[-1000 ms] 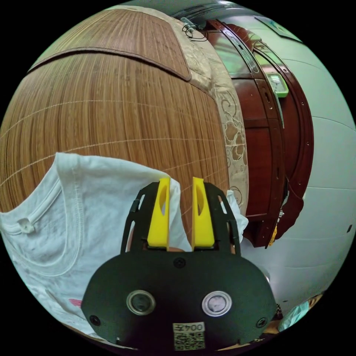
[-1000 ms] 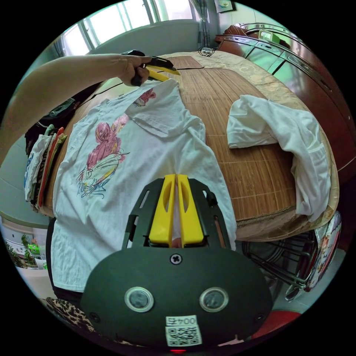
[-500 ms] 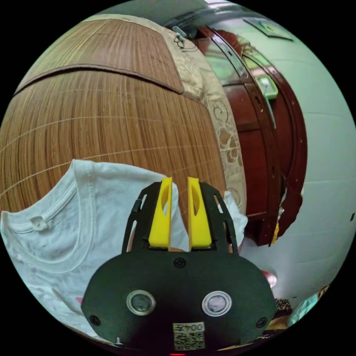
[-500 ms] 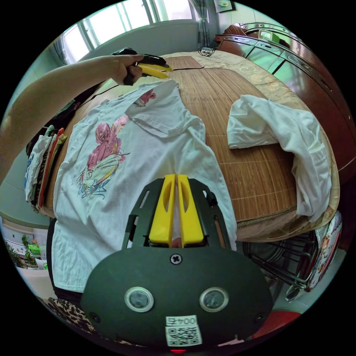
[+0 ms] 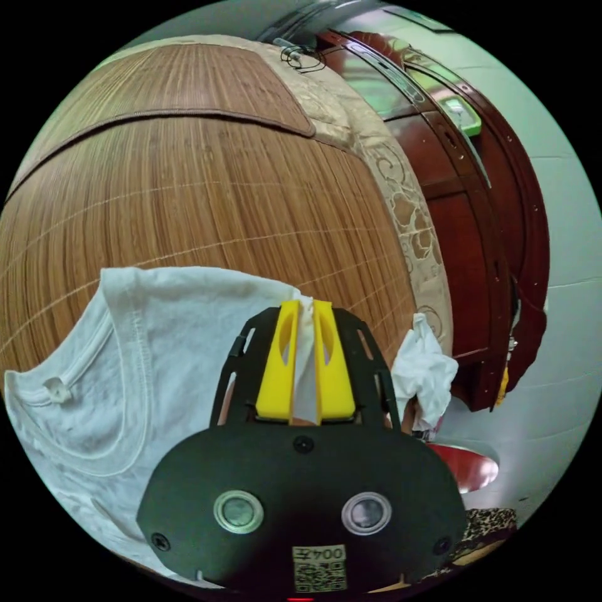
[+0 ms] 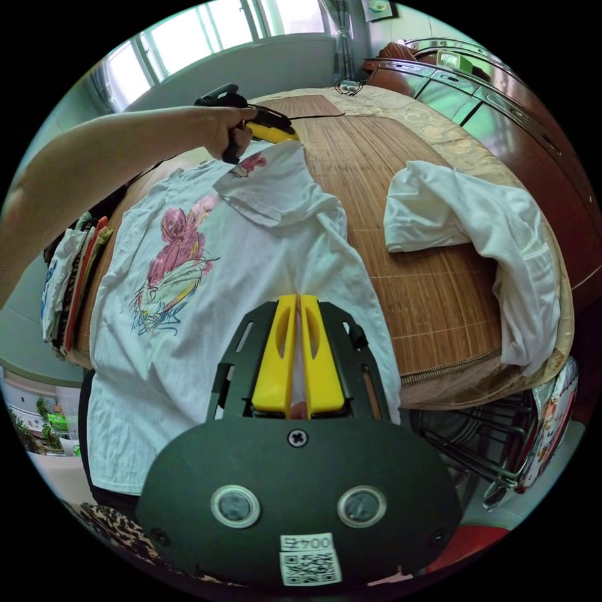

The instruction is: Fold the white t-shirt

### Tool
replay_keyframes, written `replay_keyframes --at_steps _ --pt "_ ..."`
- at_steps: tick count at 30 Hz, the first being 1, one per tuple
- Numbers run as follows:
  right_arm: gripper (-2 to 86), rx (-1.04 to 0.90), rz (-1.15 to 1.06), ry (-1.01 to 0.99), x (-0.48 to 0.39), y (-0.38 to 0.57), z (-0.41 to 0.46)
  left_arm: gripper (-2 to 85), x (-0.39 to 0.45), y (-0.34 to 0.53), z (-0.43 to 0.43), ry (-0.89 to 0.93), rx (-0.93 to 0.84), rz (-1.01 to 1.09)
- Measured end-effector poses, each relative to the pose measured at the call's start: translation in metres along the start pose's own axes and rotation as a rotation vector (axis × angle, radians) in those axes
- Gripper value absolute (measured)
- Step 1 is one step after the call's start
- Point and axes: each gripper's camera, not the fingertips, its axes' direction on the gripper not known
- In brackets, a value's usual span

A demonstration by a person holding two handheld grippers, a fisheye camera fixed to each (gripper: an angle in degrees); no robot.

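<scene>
Two grippers pinch one white t-shirt point(image 6: 251, 263) (both clamped).

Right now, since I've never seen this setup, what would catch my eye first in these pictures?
Probably the white t-shirt with its pink drawing, spread over the bamboo mat on the bed. Both yellow-jawed grippers pinch it: the right gripper at the near edge, the left gripper at the far sleeve corner. A second white garment lies crumpled further along the mat, draped over its edge.

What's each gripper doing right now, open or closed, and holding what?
Left gripper: closed on the white t-shirt's shoulder edge.
Right gripper: closed on the same shirt's side edge.
</scene>
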Motion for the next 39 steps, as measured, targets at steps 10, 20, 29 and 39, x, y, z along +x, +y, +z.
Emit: replay_keyframes --at_steps 10,20,29,39 --pt "-0.7 0.0 -0.002 0.012 -0.003 -0.002 -0.006 5.3 0.003 0.106 -0.083 0.154 0.411 -0.12" --pt "-0.7 0.0 -0.005 0.028 -0.006 -0.008 -0.011 0.4 0.042 0.189 -0.03 -0.148 0.177 0.09" --pt "-0.7 0.0 -0.002 0.025 -0.007 -0.017 -0.015 0.2 0.048 0.398 -0.151 -0.245 0.326 0.151" --pt "-0.4 -0.031 -0.02 0.038 -0.012 -0.035 -0.017 0.2 -0.027 0.593 -0.237 -0.369 0.431 -0.075"
